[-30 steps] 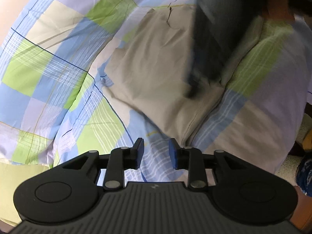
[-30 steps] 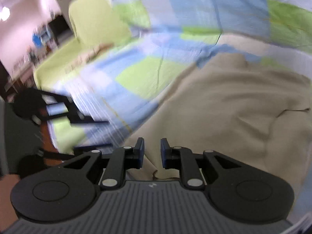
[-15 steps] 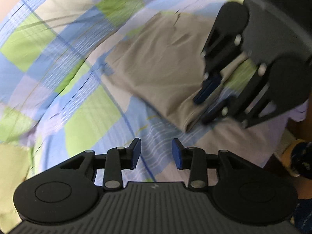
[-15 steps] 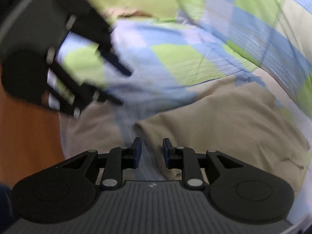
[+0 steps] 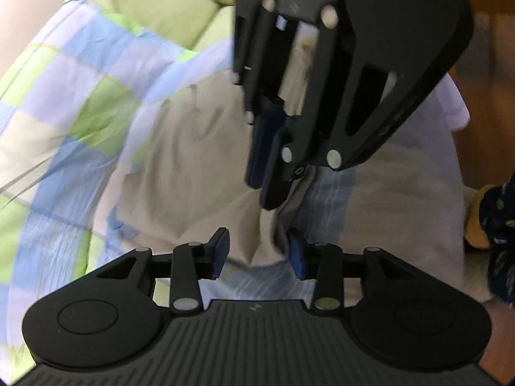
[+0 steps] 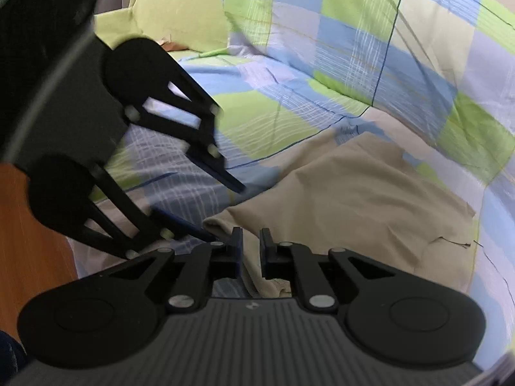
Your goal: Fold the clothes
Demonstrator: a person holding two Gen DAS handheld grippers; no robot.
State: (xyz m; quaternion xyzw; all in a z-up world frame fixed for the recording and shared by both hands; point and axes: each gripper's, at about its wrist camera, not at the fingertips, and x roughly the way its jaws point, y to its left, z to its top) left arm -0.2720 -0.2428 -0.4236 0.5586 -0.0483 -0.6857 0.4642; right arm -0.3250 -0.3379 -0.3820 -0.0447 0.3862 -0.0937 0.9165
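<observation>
One beige folded garment (image 5: 193, 173) on checked sheet (image 6: 354, 48); left gripper (image 5: 259, 254) spread, right gripper (image 6: 250, 246) pinching its edge.

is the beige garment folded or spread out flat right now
Folded. The beige garment lies doubled on the checked bedsheet, its layered corner between the open left claw's pads.

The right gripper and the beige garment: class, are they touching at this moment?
Touching. The left wrist view shows the right gripper with its fingertips pressed into a raised ridge of the beige garment; the right wrist view shows cloth between its narrow jaws.
</observation>
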